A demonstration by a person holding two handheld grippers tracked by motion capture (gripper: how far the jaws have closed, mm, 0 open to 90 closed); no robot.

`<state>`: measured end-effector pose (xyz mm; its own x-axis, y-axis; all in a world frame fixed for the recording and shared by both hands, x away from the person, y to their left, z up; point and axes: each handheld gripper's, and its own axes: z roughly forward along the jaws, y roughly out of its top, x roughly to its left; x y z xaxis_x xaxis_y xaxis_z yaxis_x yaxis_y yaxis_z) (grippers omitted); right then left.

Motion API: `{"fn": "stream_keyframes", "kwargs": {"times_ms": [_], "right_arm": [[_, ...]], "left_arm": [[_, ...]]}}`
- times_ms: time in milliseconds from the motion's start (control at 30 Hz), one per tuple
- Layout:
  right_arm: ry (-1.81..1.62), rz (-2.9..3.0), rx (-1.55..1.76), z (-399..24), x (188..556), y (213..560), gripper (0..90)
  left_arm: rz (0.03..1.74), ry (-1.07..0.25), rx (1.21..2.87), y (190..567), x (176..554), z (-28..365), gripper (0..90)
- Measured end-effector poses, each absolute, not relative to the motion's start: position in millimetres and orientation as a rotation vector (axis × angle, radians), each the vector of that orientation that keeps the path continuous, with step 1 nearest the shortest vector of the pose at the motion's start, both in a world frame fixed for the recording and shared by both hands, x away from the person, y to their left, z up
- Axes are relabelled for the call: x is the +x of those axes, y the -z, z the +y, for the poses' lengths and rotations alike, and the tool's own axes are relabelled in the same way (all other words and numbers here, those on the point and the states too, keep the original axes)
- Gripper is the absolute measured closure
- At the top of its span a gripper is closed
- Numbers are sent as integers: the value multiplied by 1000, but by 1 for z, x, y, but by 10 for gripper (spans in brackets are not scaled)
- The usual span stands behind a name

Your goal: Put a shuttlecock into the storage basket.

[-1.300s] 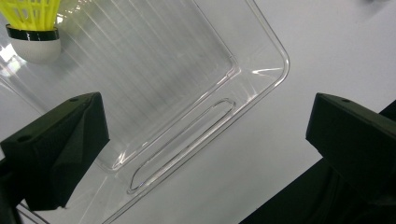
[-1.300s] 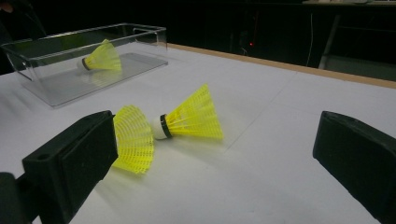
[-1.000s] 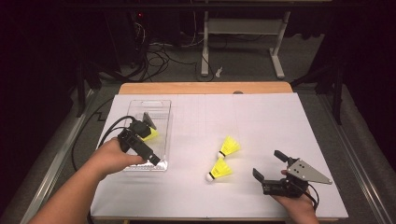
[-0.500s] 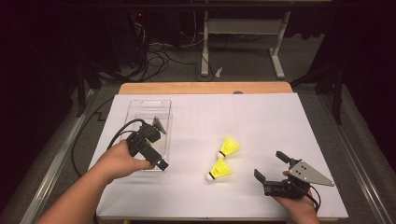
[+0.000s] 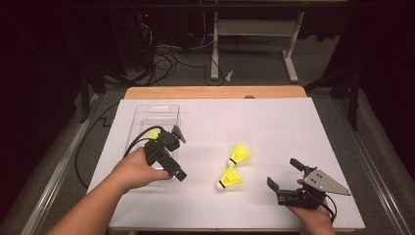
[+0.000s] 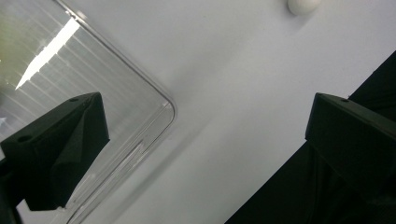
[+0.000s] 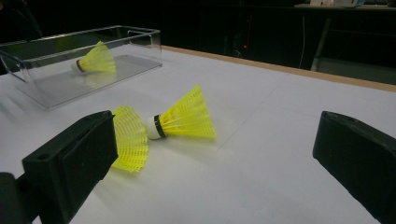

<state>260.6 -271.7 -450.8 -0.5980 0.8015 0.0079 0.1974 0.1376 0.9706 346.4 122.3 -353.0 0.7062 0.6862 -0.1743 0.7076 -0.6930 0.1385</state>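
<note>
Shuttlecocks lie mid-table, touching; a third sits in clear box. Feather-light, skirts crush easily: I'd pinch cork heads gently. My left gripper, right gripper: both gaping, empty.

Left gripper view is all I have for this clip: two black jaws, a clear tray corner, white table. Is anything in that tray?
Observer: Yes. The right gripper view shows one yellow shuttlecock lying inside the clear tray.
Operator: Any more shuttlecocks around?
Observer: Two more lie on the white table outside the tray, a nearer one and a farther one.
Operator: And the other gripper?
Observer: The right gripper is open near the table's front edge, jaws empty, facing those two shuttlecocks.
</note>
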Motion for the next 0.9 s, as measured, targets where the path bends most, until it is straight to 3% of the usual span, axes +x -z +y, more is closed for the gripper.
{"fn": "stream_keyframes", "kwargs": {"times_ms": [900], "right_arm": [[-1492,1883,957,-273,261,449,6]], "left_arm": [[1005,160,2756,352,340,79,6]]}}
